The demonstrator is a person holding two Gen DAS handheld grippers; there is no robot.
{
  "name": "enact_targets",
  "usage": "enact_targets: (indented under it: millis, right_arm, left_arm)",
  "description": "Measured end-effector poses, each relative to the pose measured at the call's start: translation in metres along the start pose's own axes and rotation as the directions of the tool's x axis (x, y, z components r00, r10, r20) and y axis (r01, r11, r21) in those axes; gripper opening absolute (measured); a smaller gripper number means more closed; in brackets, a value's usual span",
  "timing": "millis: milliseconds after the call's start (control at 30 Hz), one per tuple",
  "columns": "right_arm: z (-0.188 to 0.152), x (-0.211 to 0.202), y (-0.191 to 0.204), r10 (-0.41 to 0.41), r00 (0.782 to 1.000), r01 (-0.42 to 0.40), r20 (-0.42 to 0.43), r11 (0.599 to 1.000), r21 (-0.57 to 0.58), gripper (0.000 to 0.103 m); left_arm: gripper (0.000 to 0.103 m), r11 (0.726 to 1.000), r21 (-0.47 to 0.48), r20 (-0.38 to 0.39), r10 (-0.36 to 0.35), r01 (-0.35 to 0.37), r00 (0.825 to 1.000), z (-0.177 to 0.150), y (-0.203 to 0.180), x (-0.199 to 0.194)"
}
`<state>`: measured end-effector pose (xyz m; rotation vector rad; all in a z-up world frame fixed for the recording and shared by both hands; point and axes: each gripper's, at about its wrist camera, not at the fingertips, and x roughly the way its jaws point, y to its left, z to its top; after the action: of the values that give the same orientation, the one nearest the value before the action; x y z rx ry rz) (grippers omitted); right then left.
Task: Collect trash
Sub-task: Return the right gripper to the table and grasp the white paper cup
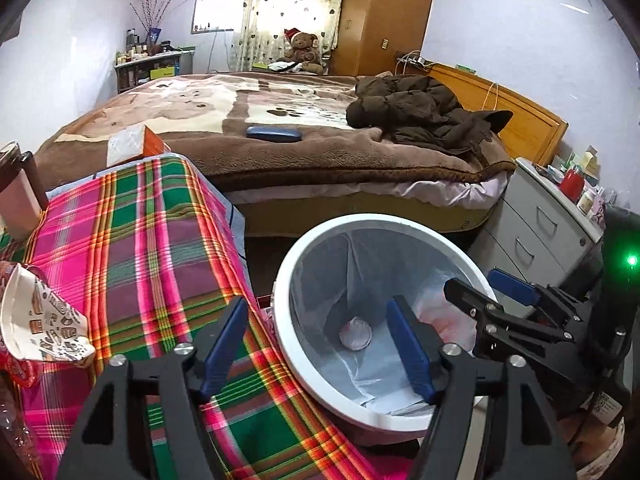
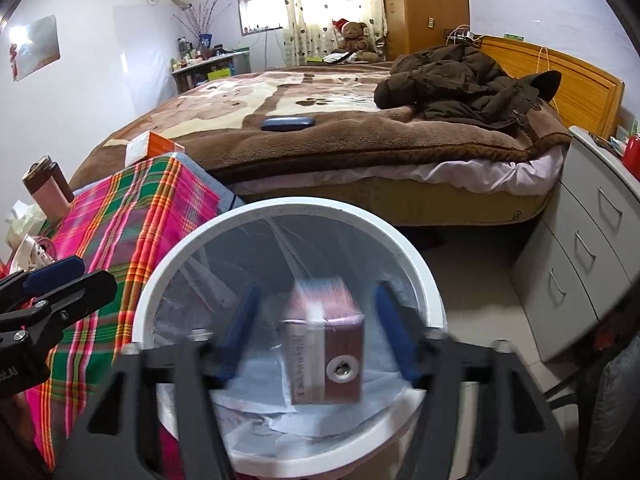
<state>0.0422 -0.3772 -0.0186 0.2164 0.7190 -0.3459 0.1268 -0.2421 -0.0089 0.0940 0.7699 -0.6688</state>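
Right gripper [image 2: 316, 332] standing released, red carton [image 2: 324, 344] dropping between its fingers into bin [image 2: 424, 280]; left gripper [image 1: 316, 340] gaping empty; carton risking clipping rim.

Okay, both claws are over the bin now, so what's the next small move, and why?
Probably swing the left claw back over the plaid cloth to the crumpled paper cup. Both claws are open: the right claw has a red carton loose between its pads over the white bin, so that piece looks released.
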Motion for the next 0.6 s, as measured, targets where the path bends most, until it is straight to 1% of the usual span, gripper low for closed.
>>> enact_targets:
  millis: [200,333,533,600]
  right_arm:
    - [0.003,-0.009,0.008,0.007,1.0,-0.007,0.023,1.0,-0.011,0.067]
    - [0.005,-0.013,0.015,0.02,0.999,-0.019,0.039,1.0,-0.016,0.067]
    - [0.005,-0.019,0.035,0.061,0.996,-0.058,0.062,0.997,-0.043,0.067]
    - [0.004,-0.019,0.044,0.085,0.994,-0.081,0.063,0.995,-0.057,0.067]
  left_arm:
    - [0.076,1.0,-0.023,0.021,0.01,-0.01,1.0,-0.003,0.01,-0.014]
    - [0.077,0.999,-0.037,0.035,0.032,-0.031,0.999,-0.005,0.02,-0.025]
    - [0.077,0.995,-0.073,0.069,0.076,-0.071,0.995,-0.012,0.043,-0.052]
    - [0.078,0.991,-0.084,0.079,0.11,-0.104,0.991,-0.015,0.052,-0.061]
